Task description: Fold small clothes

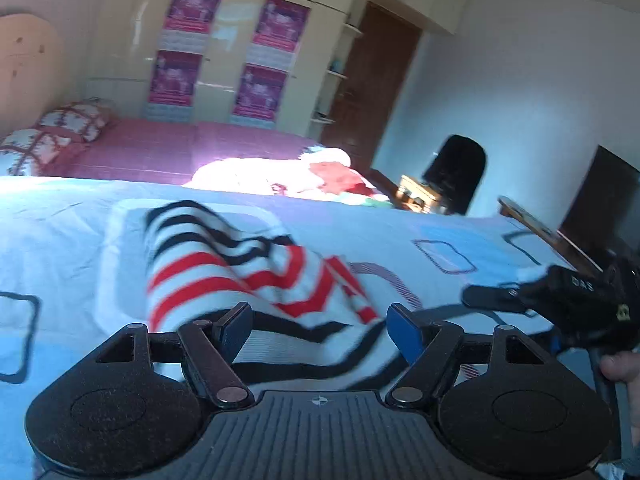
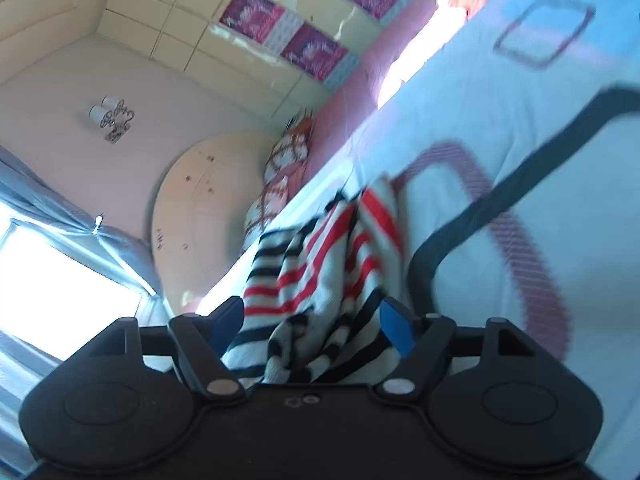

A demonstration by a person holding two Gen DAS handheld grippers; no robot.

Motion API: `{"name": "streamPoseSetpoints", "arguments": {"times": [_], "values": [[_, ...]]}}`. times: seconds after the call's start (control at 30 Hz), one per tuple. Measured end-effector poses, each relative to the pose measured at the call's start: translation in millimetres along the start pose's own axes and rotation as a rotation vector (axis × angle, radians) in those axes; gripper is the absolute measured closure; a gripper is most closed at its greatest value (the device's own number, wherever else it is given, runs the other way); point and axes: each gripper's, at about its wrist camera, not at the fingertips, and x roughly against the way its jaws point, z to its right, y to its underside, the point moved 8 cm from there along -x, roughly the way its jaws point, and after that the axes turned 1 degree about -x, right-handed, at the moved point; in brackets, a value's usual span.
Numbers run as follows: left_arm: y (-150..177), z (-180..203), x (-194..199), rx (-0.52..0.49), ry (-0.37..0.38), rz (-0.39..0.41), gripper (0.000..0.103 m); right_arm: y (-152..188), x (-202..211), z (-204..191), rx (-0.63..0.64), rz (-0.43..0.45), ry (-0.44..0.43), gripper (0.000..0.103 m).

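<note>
Lying crumpled mid-frame on the bed (image 1: 60,240), the striped garment (image 1: 240,272) sits between the wide-spread left gripper (image 1: 320,330). Right gripper (image 2: 312,326) likewise wide, cloth bunched between its fingers. Wardrobe posters (image 1: 276,24) upper centre: writing unreadable.

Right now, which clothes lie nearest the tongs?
The striped top, red and black on white, just ahead of the left tongs; the red-and-white heap lies farther back.
</note>
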Motion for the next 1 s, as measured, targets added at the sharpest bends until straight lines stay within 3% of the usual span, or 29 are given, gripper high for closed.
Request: {"name": "streamPoseSetpoints", "arguments": {"times": [0.13,0.37,0.43,0.5,0.53,0.6,0.73,0.87,0.97,1.0], "values": [[17,-63,-7,0.117,-0.116,-0.072,0.029,9,-26,1,-0.062,-0.077,-0.015,0.028],[35,-82,-32,0.24,-0.073,-0.07,0.028,16,-77,1,-0.099,-0.217,0.008,0.027],[33,-85,-43,0.269,-0.068,-0.068,0.028,11,-86,-6,-0.042,-0.211,0.03,0.031],[31,-89,-46,0.273,-0.078,-0.06,0.028,10,-91,-9,-0.017,-0.215,0.052,0.043],[30,-92,-47,0.281,-0.083,-0.054,0.028,9,-97,-13,0.041,-0.234,0.109,0.048],[26,-100,-48,0.326,-0.086,-0.018,0.028,11,-100,-19,0.111,-0.243,0.135,0.069],[30,-102,-65,0.337,-0.062,-0.076,0.028,12,-94,-35,0.235,-0.2,0.143,0.079],[25,-93,-70,0.291,-0.054,-0.069,0.029,-4,-58,-66,0.388,-0.049,0.095,0.081],[29,-82,-82,0.251,-0.051,-0.106,0.028,-3,-47,-63,0.428,-0.011,0.111,0.081],[31,-78,-88,0.233,-0.063,-0.13,0.028,-1,-52,-34,0.398,-0.024,0.178,0.08]]}}
